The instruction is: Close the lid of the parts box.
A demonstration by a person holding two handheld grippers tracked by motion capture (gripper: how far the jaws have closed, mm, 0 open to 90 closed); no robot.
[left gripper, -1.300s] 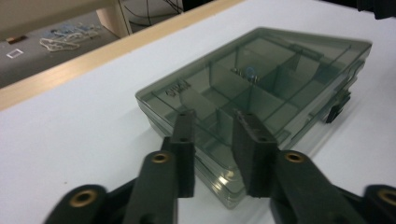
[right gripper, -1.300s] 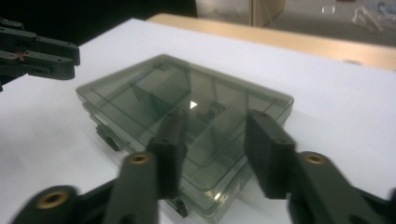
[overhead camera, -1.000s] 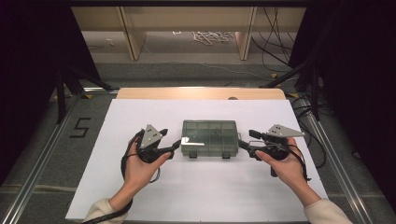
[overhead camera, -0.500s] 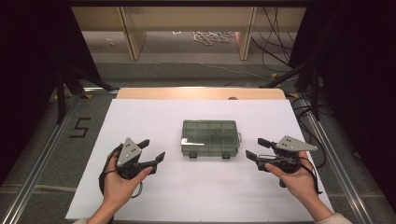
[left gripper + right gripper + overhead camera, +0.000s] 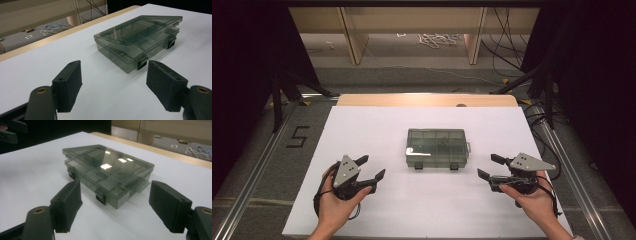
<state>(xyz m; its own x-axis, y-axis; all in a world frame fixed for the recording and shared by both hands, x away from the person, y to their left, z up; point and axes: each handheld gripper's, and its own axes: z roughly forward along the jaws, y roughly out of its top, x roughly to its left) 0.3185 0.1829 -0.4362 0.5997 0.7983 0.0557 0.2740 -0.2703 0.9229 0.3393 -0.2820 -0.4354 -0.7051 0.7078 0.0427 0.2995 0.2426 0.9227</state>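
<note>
On the white table point(image 5: 362, 130), the smoky clear plastic compartment box point(image 5: 436, 147) sat closed and latched; left gripper point(image 5: 371, 169) and right gripper point(image 5: 490, 166), just opened wide and empty, flanked it, apparently finished.

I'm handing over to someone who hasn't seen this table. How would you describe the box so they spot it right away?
Look at the white sheet covering the table; the box lies flat near its middle, between the two open grippers and apart from both. It is a shallow, smoky see-through plastic case with inner compartments, its lid down and two dark latches on the near edge.
</note>
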